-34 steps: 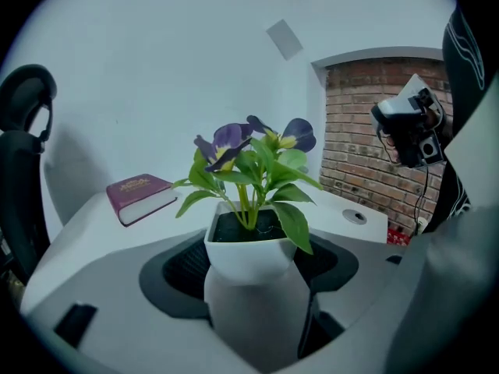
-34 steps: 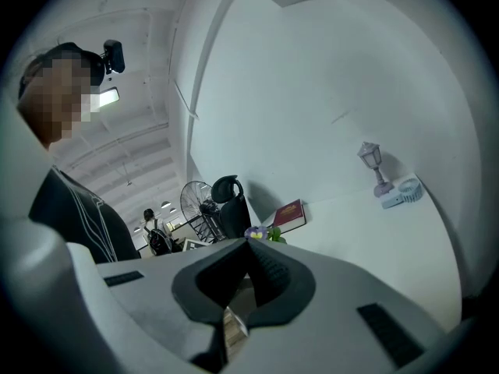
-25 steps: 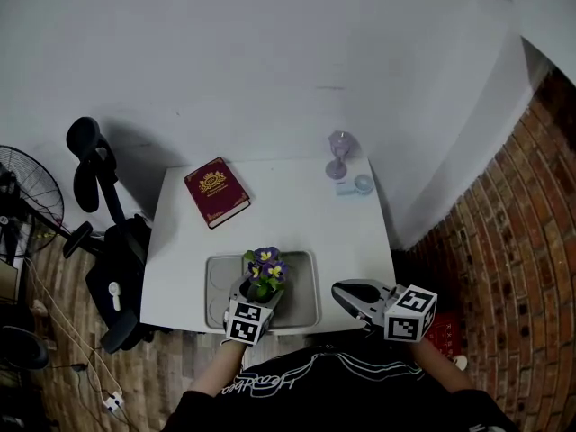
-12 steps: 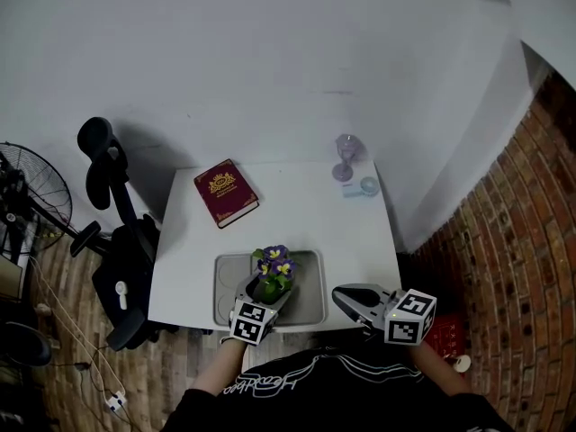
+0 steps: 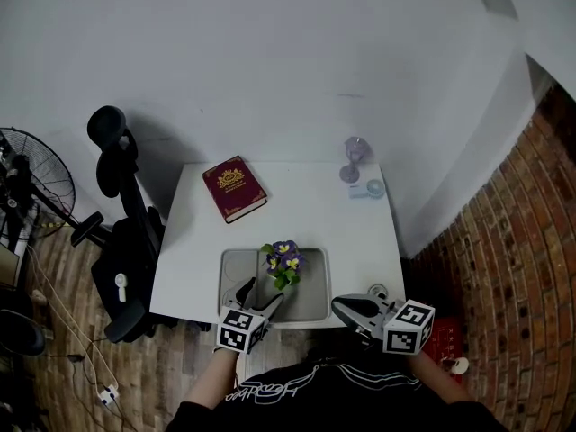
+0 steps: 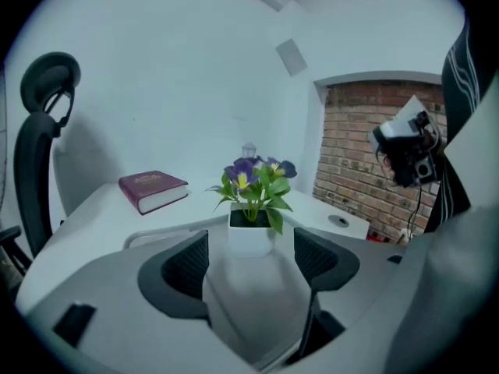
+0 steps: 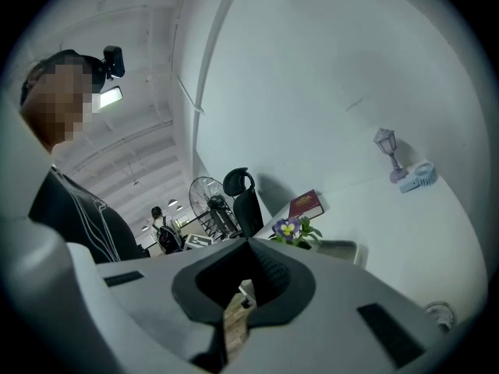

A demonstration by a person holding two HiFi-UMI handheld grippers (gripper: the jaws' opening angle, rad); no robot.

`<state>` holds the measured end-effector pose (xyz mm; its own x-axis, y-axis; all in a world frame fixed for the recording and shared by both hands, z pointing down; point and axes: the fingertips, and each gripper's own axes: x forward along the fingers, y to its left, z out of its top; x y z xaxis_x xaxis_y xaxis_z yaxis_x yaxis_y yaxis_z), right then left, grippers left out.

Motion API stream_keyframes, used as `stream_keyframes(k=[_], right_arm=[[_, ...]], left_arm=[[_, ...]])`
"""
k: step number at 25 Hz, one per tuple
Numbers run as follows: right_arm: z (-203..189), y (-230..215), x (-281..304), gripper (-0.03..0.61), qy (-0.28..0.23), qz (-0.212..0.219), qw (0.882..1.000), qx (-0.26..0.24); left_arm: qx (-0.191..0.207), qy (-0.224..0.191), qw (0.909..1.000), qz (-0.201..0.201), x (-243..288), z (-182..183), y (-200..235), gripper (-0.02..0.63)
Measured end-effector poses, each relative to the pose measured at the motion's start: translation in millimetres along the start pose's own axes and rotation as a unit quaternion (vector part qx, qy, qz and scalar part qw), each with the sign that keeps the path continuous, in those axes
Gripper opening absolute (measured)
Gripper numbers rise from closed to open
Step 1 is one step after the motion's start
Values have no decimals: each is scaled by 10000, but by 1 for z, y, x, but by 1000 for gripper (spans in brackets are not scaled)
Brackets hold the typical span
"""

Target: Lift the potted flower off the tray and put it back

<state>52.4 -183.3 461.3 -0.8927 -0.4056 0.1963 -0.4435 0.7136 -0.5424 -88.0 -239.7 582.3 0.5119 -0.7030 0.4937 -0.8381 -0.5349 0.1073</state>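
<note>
From the head view, the potted flower [image 5: 284, 265] stands on the grey tray [image 5: 310, 306], right of the tray's middle. The tray lies at the near edge of the white table [image 5: 297, 210]. Your left gripper [image 5: 259, 293] sits at the tray's near rim with its jaws spread, the pot just beyond their tips. Your right gripper [image 5: 353, 308] hangs off the table's near right corner, clear of the tray, with its jaws drawn together. A red book [image 5: 234, 189] lies on the far left of the table, and a purple lantern ornament [image 5: 354, 159] stands at the far right. An office chair [image 5: 121, 241] stands to the left of the table.

In the left gripper view, your left gripper [image 6: 249, 263] has its jaws wide apart and clamps nothing. The potted flower [image 6: 251, 232] stands upright straight ahead, past the pads, with the tray [image 6: 168, 231] rim to its left and the book [image 6: 152, 190] further off.

In the right gripper view, your right gripper [image 7: 248, 245] has its tips meeting on nothing. Beyond them, the potted flower [image 7: 290, 230] stands on the tray [image 7: 343, 248], with the book [image 7: 306, 204] behind it.
</note>
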Motion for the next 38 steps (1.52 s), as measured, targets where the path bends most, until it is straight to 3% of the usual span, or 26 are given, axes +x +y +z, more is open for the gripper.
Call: stream_keyframes(k=[4, 6, 14, 22, 38], right_arm=[[-9, 10, 5, -2, 34, 42, 10000, 61], [-10, 19, 8, -2, 6, 143, 9999, 43], [-17, 54, 13, -2, 13, 361, 9992, -197], [-17, 79, 10, -2, -261, 354, 9987, -247], [-32, 108, -1, -2, -571, 143, 9976, -366]], left_arm=[[-335, -255, 9991, -75, -31, 20, -8, 329], [-403, -409, 9983, -79, -48, 31, -13, 243], [-856, -1062, 9883, -682, -114, 67, -51, 69], [-796, -1414, 9790, -1231, -153, 81, -86, 41], [-614, -1344, 9785, -1440, -175, 64, -100, 32]])
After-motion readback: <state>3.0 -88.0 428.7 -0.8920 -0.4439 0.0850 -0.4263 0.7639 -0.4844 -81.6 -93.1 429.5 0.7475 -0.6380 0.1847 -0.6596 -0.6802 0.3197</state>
